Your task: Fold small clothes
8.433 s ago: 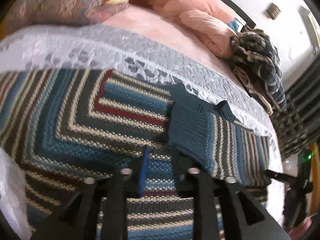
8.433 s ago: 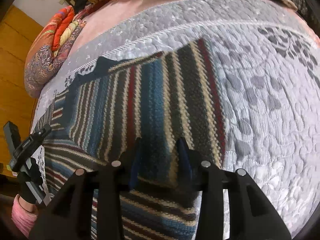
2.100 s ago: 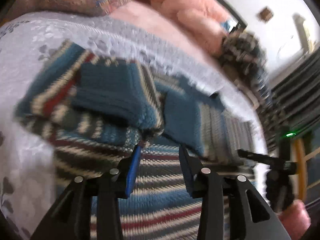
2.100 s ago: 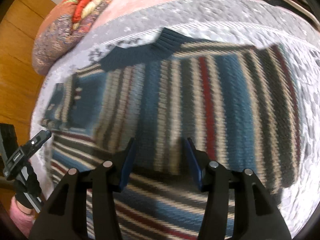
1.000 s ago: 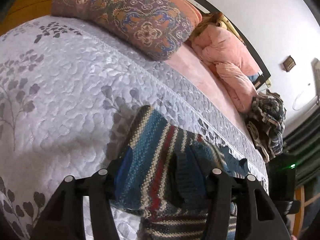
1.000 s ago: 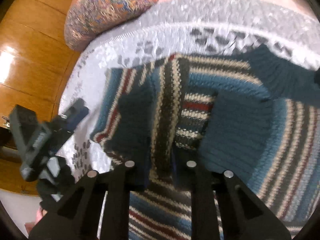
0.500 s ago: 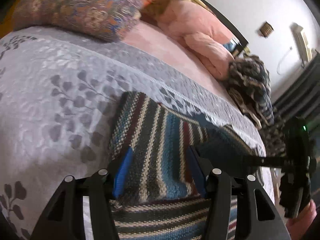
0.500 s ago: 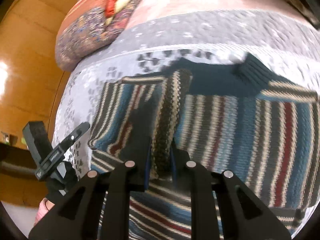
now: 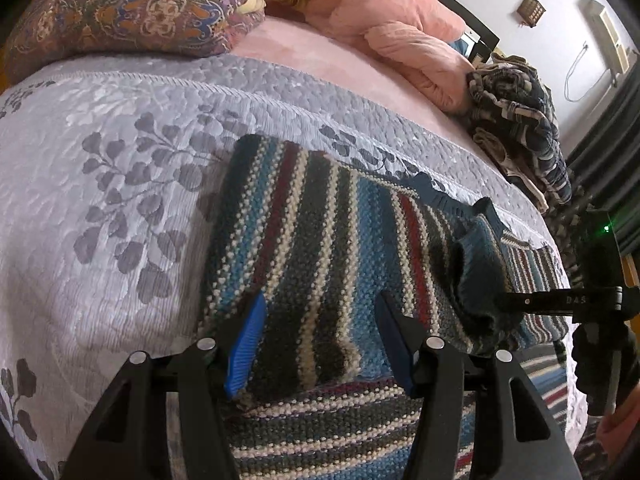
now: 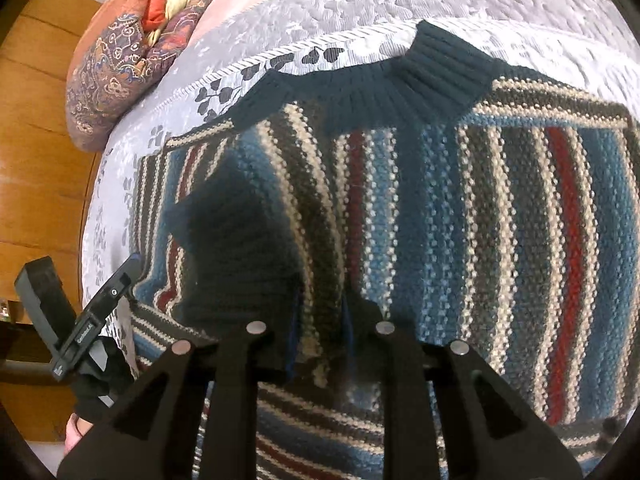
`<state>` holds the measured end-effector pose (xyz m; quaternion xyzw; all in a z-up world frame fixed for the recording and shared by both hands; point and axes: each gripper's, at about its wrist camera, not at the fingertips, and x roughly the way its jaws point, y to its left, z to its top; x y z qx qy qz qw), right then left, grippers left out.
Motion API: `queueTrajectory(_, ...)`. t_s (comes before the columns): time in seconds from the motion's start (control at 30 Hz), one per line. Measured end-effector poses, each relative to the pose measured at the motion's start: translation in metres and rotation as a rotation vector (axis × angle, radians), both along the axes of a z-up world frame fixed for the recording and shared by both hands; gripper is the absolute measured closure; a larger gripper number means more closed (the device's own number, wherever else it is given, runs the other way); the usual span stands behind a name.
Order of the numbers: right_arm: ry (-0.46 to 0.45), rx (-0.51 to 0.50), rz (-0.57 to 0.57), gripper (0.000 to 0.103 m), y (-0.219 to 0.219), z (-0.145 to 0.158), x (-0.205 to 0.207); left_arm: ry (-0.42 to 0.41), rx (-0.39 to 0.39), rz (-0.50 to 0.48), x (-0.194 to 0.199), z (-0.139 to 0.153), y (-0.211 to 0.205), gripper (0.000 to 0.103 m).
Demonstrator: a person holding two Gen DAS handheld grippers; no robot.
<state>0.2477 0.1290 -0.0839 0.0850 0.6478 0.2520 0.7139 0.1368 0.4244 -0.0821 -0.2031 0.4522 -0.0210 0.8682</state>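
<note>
A striped knitted sweater (image 9: 336, 240) in teal, grey, cream and dark red, with a dark teal ribbed collar (image 10: 404, 80), lies partly folded on a pale lilac quilted bedspread (image 9: 100, 208) printed with grey leaf sprigs. In the left wrist view the left gripper (image 9: 320, 340) has its two blue-padded fingers (image 9: 246, 344) spread wide apart, one at about 7 o'clock and the other at about 5 o'clock of the folded panel, whose stripes run away toward 12 o'clock; whether the pads touch the knit cannot be told. In the right wrist view the right gripper (image 10: 320, 332) has its fingers drawn close together on a narrow pinch of the sweater's striped edge, the fabric standing between the pads at 6 o'clock of the frame, with the dark teal ribbed cuff (image 10: 236, 248) lying just to the 9 o'clock side of them and the collar far off at 12 o'clock. The right gripper also shows at 3 o'clock in the left view, its black tip against the dark cuff. A paisley-patterned purple and orange pillow (image 9: 132, 8) lies at 11 o'clock beyond the bedspread, a crumpled pink blanket (image 9: 392, 28) at 1 o'clock, and a heap of dark checked clothes (image 9: 520, 132) at 2 o'clock.
</note>
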Motion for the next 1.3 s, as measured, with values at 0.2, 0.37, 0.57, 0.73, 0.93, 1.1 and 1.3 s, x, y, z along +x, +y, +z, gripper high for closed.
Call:
queueTrajectory(0.2,-0.153,-0.117,0.036,0.079,0.012,0.044,-0.013,-0.005,-0.035,0.020,-0.001,0.006,0.002,0.047)
queueTrajectory(0.37,-0.215,-0.133,0.160,0.068,0.050,0.072,-0.028,-0.035,-0.034,0.007,0.001,0.026,-0.003,0.046)
queueTrajectory(0.57,-0.193,-0.205,0.292,0.057,0.096,0.051,-0.043,0.033,-0.020,-0.017,0.006,0.012,-0.013,0.046)
queueTrajectory(0.73,-0.190,-0.277,0.325,0.052,0.110,0.026,-0.045,0.053,-0.038,-0.024,0.006,0.001,-0.010,0.046)
queueTrajectory(0.93,-0.220,-0.338,0.342,0.066,0.112,0.014,-0.046,0.052,-0.051,-0.021,0.005,-0.001,-0.008,0.045)
queueTrajectory(1.1,-0.176,-0.269,0.269,0.095,0.090,0.020,-0.033,0.052,-0.047,-0.021,0.005,-0.002,-0.009,0.045)
queueTrajectory(1.3,-0.127,-0.103,0.124,0.095,0.037,0.045,-0.021,0.048,-0.033,-0.029,0.005,-0.003,-0.011,0.045)
